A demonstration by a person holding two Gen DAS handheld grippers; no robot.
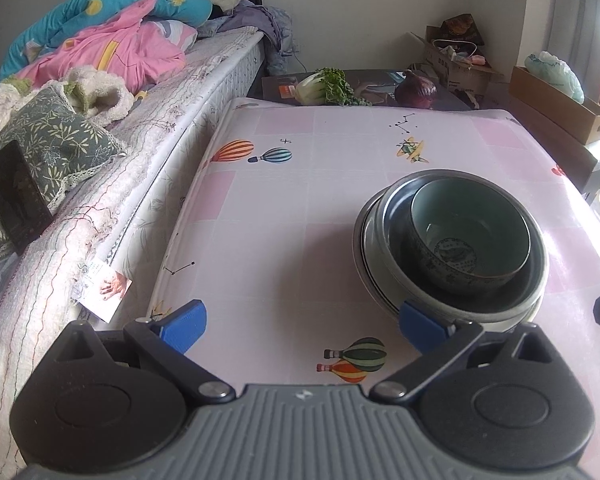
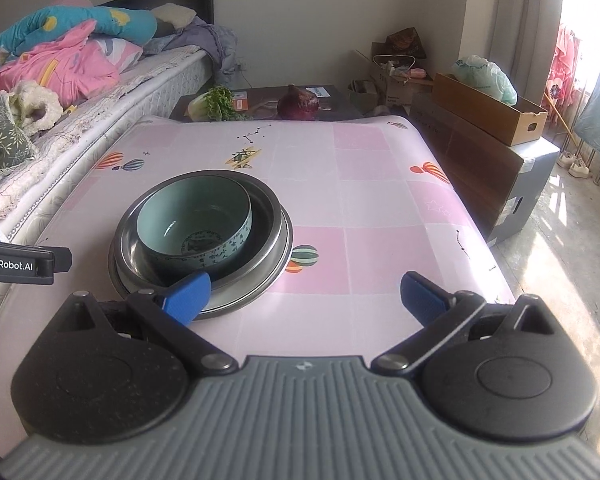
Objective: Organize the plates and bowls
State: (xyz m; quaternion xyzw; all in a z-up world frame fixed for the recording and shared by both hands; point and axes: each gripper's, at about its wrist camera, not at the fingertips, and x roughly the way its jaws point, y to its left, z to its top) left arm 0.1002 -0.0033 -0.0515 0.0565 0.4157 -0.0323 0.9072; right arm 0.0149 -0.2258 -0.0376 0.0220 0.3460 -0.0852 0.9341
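grippers first: my left gripper [image 1: 302, 326] hangs with its jaws spread wide and nothing between them, low over the near part of the tabletop [image 1: 284, 216]. its right finger sits just in front of the stack's near rim, and i cannot tell whether it touches. my right gripper [image 2: 304, 294] is likewise wide apart and empty, its left finger overlapping the stack's near rim in its own view, contact unclear.

just beyond the fingers stands the stack [image 2: 202, 240]: a teal bowl [image 2: 194, 220] upright inside a steel bowl [image 2: 266, 216], which rests on at least one plate [image 1: 366, 256] whose rim shows at the bottom. how many plates lie under there i cannot count. the stack sits roughly mid-tabletop between the side edges, nearer my edge than the far one.

judging from this, the nesting looks done: every dish i can see is gathered into one pile, small in large, and no loose plate or bowl shows elsewhere on the cloth. what may be left is only to back both grippers away, or to shift the pile if it belongs somewhere else; the pictures do not say.

past the far edge lie a leafy green [image 2: 216, 106] and a purple onion [image 2: 298, 104] on a lower surface, well apart from the stack. the bed [image 1: 100, 160] runs along the left edge.
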